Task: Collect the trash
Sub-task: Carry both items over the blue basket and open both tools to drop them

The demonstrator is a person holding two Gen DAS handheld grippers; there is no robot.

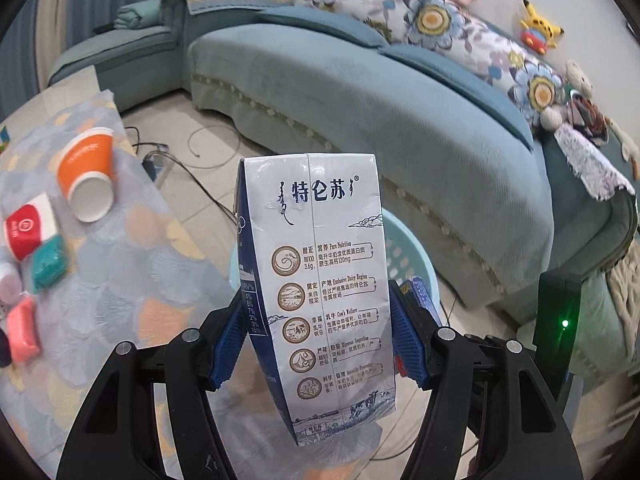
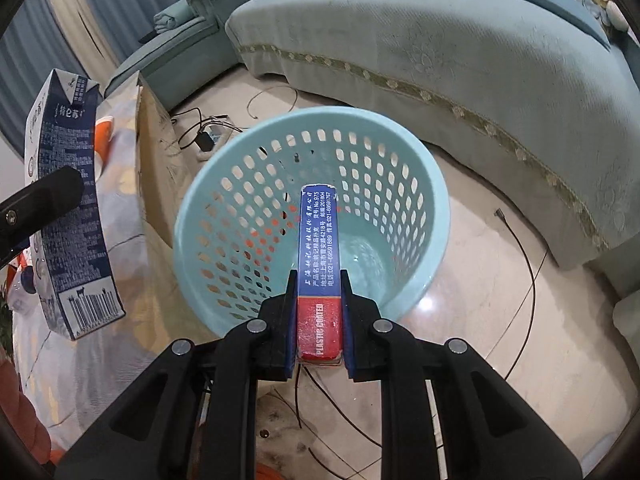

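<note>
The right tool (image 2: 318, 312) held a thin blue and red card box (image 2: 318, 240) tight between its pads, and the box stuck out right over the open mouth of the light blue basket (image 2: 256, 152). The left tool (image 1: 320, 340) gripped a tall milk carton (image 1: 316, 272) at its lower half, with the pads pressed on both sides. In the left view only a bit of the basket rim (image 1: 404, 236) showed behind the carton, so the carton looked less well lined up than the box.

The carton was big and the basket stood close to the bench (image 1: 120, 280). If it was let go too soon it could hit the rim, tip the basket or fall on the floor among the cables (image 2: 520, 280). The two tools were near each other and could bump over the small opening. The basket looked light, so a knock could push it over.

An orange cup (image 1: 86, 172) and small packets (image 1: 48, 260) lay on the bench for later
</note>
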